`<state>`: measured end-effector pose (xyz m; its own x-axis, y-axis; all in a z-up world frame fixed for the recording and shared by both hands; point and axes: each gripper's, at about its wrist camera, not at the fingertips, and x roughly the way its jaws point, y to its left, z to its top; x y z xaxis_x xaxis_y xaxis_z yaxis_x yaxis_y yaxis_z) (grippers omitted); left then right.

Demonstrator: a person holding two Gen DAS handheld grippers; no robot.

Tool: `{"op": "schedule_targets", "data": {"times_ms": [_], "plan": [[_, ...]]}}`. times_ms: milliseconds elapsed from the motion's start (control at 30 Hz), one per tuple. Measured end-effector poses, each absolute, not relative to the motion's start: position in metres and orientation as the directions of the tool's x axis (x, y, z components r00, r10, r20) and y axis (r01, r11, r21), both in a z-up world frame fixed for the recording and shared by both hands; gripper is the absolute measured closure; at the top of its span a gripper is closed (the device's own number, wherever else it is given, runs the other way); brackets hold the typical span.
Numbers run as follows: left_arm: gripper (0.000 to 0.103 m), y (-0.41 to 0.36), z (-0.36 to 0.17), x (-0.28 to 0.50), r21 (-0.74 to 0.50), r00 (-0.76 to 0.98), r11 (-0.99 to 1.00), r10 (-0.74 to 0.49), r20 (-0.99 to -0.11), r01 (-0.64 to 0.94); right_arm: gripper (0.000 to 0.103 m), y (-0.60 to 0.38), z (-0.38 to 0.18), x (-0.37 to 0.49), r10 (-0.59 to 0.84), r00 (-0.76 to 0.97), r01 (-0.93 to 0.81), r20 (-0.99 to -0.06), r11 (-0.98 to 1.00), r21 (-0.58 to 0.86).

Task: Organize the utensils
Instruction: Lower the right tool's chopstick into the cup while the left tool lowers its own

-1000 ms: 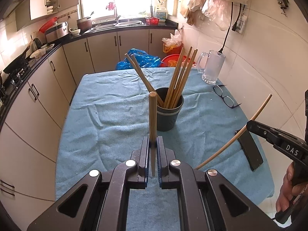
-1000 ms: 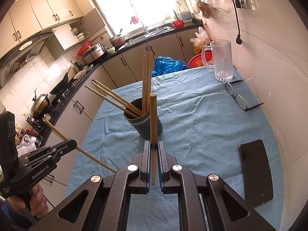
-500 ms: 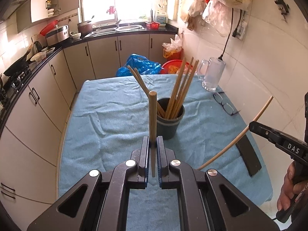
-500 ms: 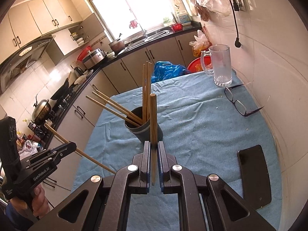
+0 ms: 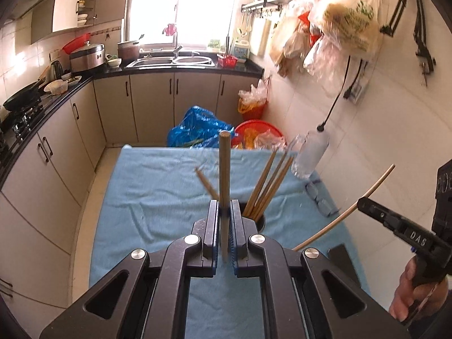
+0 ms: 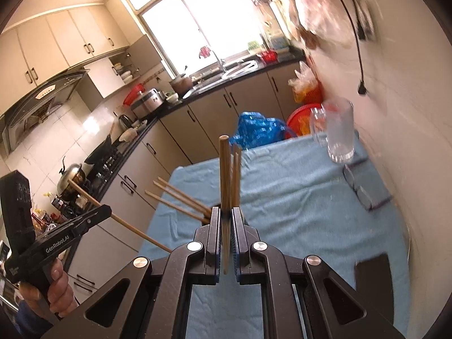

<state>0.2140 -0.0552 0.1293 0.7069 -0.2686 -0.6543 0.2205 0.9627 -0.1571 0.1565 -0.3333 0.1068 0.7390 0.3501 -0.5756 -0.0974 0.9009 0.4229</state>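
Left gripper [image 5: 225, 220], jaws closed on one round brown wooden chopstick [image 5: 224, 175]; stick upright between the blue pads, its blunt flat end on top, its lower tip below the pads; smooth, plain, evenly brown. Right gripper [image 6: 225, 220], jaws closed likewise on a second brown wooden chopstick [image 6: 225, 180], upright too, same colour and same blunt top.

Seen from the left wrist view, the right gripper at the right edge with its chopstick as a pale curved line rising to the upper right; seen from the right wrist view, the left gripper at the lower left with its stick slanted.

Dark round cup [image 5: 261, 220] on the counter, just behind the left gripper and mostly hidden by it; only part of the rim visible. Inside it several wooden chopsticks [image 5: 268, 186], leaning to the right in one bundle, one more leaning to the left; thin, light brown, a little blurred.

Counter covered by light blue cloth [image 5: 158, 186], wrinkled; on it, near the wall, clear glass mug [image 6: 337, 132], dark-framed eyeglasses [image 6: 364, 192], flat black rectangular object [image 6: 373, 279].
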Motion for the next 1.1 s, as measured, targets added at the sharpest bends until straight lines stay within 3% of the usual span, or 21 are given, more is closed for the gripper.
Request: {"op": "schedule_targets", "data": {"times_ms": [333, 867, 1100], "plan": [[0.097, -0.072, 0.146, 0.257, -0.198, 0.724, 0.958, -0.287, -0.627, 0.208, 0.095, -0.319, 0.141, 0.201, 0.303, 0.782, -0.109, -0.545, 0.927, 0.359], [0.097, -0.083, 0.089, 0.292, -0.197, 0.647, 0.964, -0.267, -0.714, 0.181, 0.095, -0.303, 0.086, 0.253, 0.271, 0.701, -0.056, -0.66, 0.943, 0.327], [0.096, -0.08, 0.087, 0.293, -0.2, 0.648, 0.965, -0.262, -0.715, 0.17, 0.095, -0.297, 0.079, 0.255, 0.274, 0.69, -0.062, -0.67, 0.944, 0.323]]}}
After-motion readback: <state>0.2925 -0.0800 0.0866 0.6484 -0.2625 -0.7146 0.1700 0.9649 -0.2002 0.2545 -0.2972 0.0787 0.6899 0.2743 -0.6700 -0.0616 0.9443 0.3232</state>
